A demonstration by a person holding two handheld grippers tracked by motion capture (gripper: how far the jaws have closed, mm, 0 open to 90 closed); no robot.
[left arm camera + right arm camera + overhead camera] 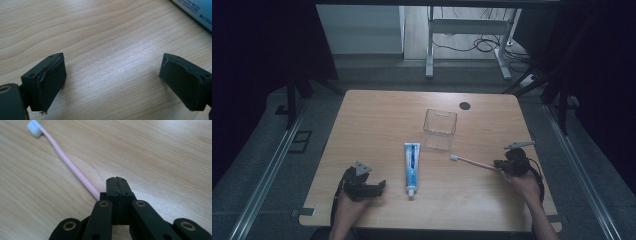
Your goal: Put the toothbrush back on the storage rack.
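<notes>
A pink toothbrush (472, 161) (67, 162) with a white head lies slanted on the wooden table (377, 120), right of centre. My right gripper (500, 165) (117, 182) is shut at its handle end, which runs in under the closed jaws and is hidden there. A blue and white toothpaste tube (412, 167) (192, 10) lies at mid-table with its cap toward the person. Behind it stands an empty clear plastic box (440, 129). My left gripper (378, 188) (113, 70) rests low over bare wood left of the tube, jaws wide apart and empty.
A small black round mark (465, 105) sits near the table's far edge. Beyond the table stand a white desk frame (429, 45) and loose cables (484, 45) on the floor. Bare wood stretches across the table's left and far parts.
</notes>
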